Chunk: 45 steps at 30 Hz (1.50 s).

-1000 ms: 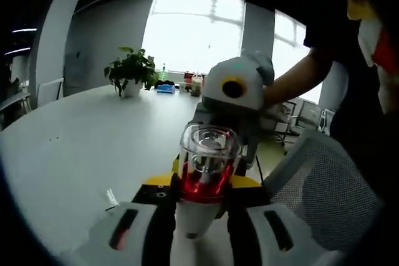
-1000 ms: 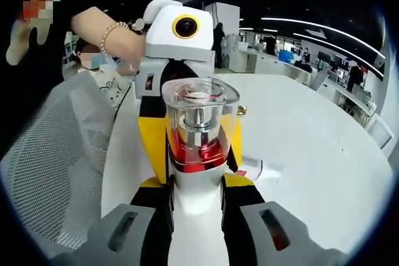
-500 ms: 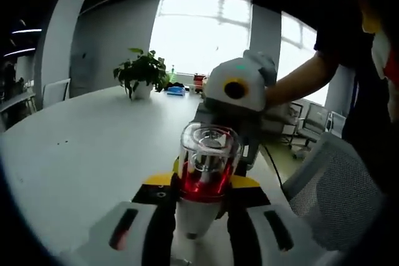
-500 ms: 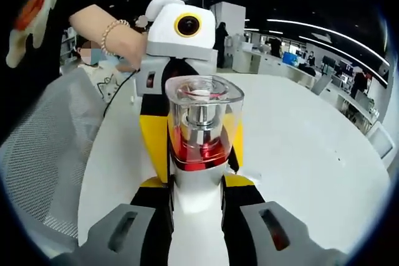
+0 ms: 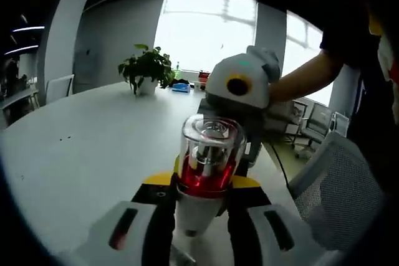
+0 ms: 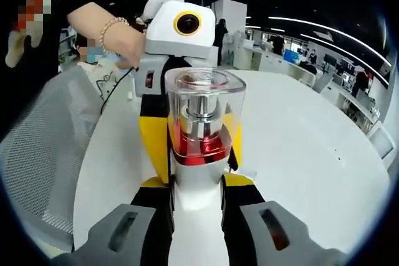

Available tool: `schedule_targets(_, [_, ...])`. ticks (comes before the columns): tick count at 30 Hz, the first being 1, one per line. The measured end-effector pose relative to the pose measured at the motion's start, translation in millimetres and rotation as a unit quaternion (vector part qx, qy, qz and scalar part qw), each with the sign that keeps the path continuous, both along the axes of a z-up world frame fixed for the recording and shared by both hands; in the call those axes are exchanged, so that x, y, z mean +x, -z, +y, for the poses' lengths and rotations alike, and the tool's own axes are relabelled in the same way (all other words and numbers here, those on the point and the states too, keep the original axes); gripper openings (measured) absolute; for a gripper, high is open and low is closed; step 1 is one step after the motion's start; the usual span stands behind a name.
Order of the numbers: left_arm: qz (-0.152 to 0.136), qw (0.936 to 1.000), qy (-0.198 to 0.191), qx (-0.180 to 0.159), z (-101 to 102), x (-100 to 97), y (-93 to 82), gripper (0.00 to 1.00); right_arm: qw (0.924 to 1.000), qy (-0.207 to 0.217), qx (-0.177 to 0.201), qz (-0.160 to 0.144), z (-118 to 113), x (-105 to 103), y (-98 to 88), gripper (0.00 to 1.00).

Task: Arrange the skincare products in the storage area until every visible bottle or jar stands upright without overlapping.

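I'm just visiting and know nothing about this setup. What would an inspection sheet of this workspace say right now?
Surface: white table.
Job's things: one bottle, clear cap, red band, white body.
Clutter: small items at the table's far end, too small to identify.
Grippers: left gripper and right gripper face each other, both with fingers closed on the bottle.
Cables: thin black cable below the left gripper.
Surroundings: plant, mesh chair, bright windows, a person's hand.
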<state>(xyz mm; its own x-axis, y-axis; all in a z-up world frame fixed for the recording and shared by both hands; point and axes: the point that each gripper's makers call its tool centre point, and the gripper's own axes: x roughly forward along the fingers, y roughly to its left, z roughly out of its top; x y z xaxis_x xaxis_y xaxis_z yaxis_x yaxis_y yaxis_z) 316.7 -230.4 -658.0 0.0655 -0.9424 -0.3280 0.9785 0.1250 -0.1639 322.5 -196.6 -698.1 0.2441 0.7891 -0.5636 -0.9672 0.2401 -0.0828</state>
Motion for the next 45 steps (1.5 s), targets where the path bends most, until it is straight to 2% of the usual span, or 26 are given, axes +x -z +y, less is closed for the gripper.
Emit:
schedule_targets(8, [0.01, 0.9997, -0.02, 0.006, 7, 4.7, 4.0, 0.28, 0.9998, 0.021, 0.001, -0.001, 0, 2, -1.3, 0.3])
schedule_targets(16, [0.028, 0.9985, -0.048, -0.003, 16, 7.1, 0.7, 0.35, 0.999, 0.043, 0.008, 0.003, -1, 0, -4.5, 0.37])
schedule_targets(24, [0.042, 0.9958, -0.082, 0.0, 26, 5.8, -1.8, 0.5, 0.9969, 0.077, 0.014, -0.002, -3, -3, -9.4, 0.49])
schedule_targets(38, [0.053, 0.9915, -0.118, 0.016, 46, -12.0, -5.2, 0.58, 0.9929, 0.116, 0.028, 0.007, -4, -16, -12.3, 0.59])
schedule_targets(45, [0.061, 0.9852, -0.158, 0.024, 66, -16.0, -8.0, 0.64, 0.9891, 0.141, 0.041, 0.005, -4, -23, -17.5, 0.64])
